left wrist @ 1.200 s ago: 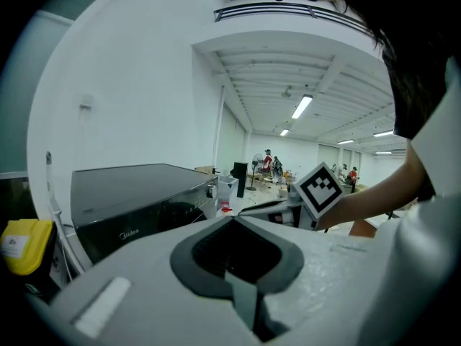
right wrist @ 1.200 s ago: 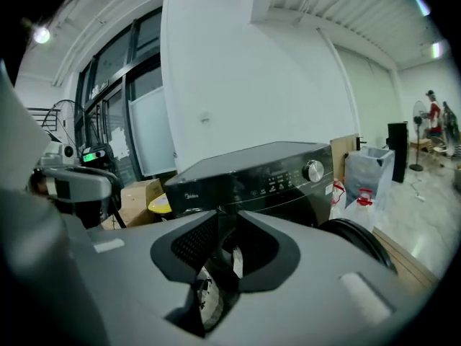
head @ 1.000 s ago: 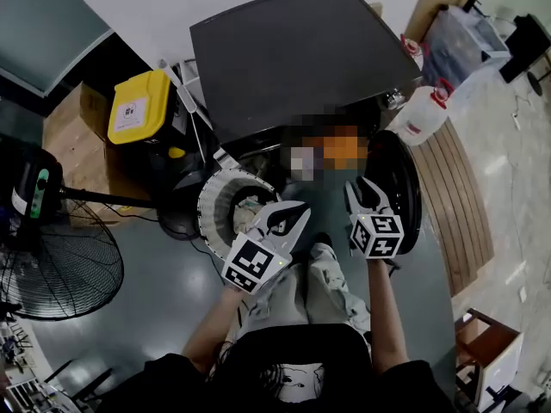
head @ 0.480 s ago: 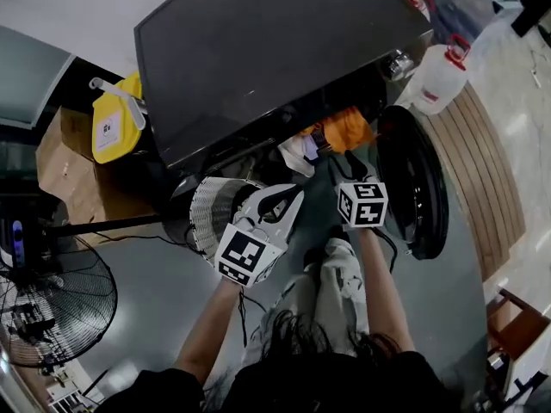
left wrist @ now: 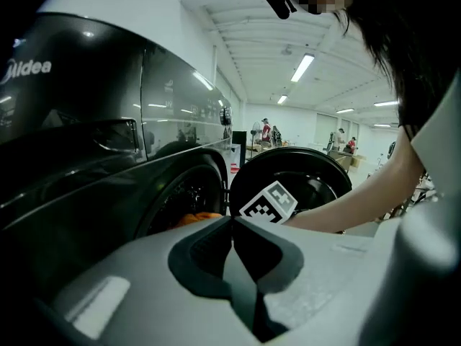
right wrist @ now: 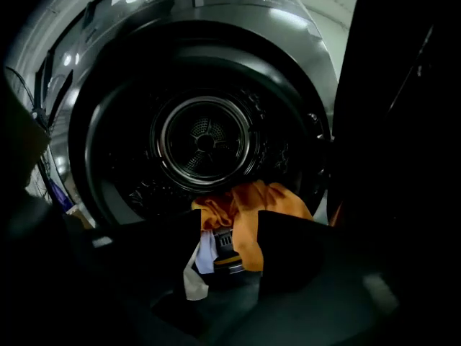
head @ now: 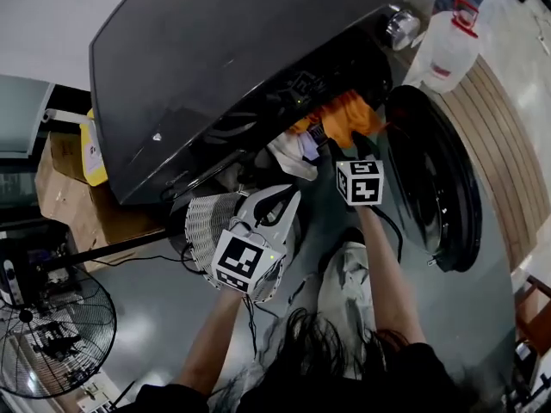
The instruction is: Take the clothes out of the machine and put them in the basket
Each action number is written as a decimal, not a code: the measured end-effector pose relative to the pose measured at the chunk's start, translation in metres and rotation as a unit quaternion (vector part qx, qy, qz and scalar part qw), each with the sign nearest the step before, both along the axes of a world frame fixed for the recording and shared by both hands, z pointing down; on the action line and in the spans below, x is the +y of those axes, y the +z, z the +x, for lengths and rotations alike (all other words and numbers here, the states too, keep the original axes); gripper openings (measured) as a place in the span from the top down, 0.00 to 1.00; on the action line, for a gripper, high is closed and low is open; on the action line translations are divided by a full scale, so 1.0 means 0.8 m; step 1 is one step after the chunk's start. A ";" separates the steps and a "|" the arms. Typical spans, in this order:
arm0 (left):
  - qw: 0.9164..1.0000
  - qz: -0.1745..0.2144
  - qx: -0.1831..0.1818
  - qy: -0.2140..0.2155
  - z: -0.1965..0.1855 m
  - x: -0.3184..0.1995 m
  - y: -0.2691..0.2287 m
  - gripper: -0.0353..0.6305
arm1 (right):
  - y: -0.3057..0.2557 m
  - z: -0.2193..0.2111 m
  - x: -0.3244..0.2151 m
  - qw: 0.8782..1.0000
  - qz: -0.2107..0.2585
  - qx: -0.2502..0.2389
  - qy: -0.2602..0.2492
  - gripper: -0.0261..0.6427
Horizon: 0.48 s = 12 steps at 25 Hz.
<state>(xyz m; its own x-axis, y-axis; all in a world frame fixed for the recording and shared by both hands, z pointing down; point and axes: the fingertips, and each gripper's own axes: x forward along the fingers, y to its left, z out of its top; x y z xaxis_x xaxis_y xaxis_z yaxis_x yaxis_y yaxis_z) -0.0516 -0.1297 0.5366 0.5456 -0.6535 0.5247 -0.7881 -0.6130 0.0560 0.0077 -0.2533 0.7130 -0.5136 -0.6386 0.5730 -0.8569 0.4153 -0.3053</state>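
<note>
Reach is closing: I'm bringing the right gripper [head: 342,151] nearer the machine [head: 224,67] mouth than a second ago, jaws apart, clothes [right wrist: 248,206] spilling out at 12 o'clock. Left gripper [head: 287,203] is idling, jaws together, by the basket [head: 200,224] at 9. Grab likely next.

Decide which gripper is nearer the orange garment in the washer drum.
Right. The right gripper is at the opening of the machine, jaws apart just before the orange garment. The left gripper is back beside the basket, jaws together.
</note>
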 end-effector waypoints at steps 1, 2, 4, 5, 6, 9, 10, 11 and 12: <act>1.000 -0.001 -0.003 0.003 0.000 -0.001 0.007 0.95 | 0.011 0.001 -0.006 1.000 0.000 0.006 0.003 0.57; 1.000 -0.001 -0.005 0.005 0.000 -0.002 0.013 0.95 | 0.021 0.002 -0.012 1.000 -0.001 0.013 0.004 0.56; 1.000 0.002 -0.009 0.006 -0.001 -0.006 0.023 0.95 | 0.043 0.000 -0.022 0.999 -0.003 0.032 -0.001 0.55; 1.000 0.005 -0.010 0.004 -0.002 -0.009 0.027 0.95 | 0.052 -0.004 -0.027 0.999 -0.003 0.042 -0.007 0.53; 1.000 0.006 -0.009 0.002 -0.002 -0.010 0.032 0.95 | 0.060 -0.008 -0.032 0.999 -0.001 0.051 -0.014 0.51; 1.000 0.010 -0.002 0.004 0.001 -0.014 0.043 0.95 | 0.077 -0.012 -0.050 0.995 0.018 0.093 -0.023 0.47; 1.000 0.012 -0.003 0.008 0.001 -0.015 0.047 0.95 | 0.083 -0.011 -0.057 0.993 0.025 0.112 -0.025 0.46; 1.000 0.014 -0.006 0.010 0.000 -0.017 0.052 0.95 | 0.090 -0.011 -0.064 0.991 0.027 0.128 -0.027 0.43; 1.000 0.016 -0.010 0.011 -0.002 -0.018 0.058 0.95 | 0.097 -0.011 -0.070 0.989 0.027 0.140 -0.028 0.39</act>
<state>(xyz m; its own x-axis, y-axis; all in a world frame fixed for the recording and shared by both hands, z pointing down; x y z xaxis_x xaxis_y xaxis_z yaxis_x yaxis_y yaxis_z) -0.0532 -0.1437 0.5828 0.5490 -0.6580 0.5154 -0.7757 -0.6308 0.0208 -0.0013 -0.3092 0.7903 -0.3748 -0.6476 0.6634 -0.8800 0.4738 -0.0346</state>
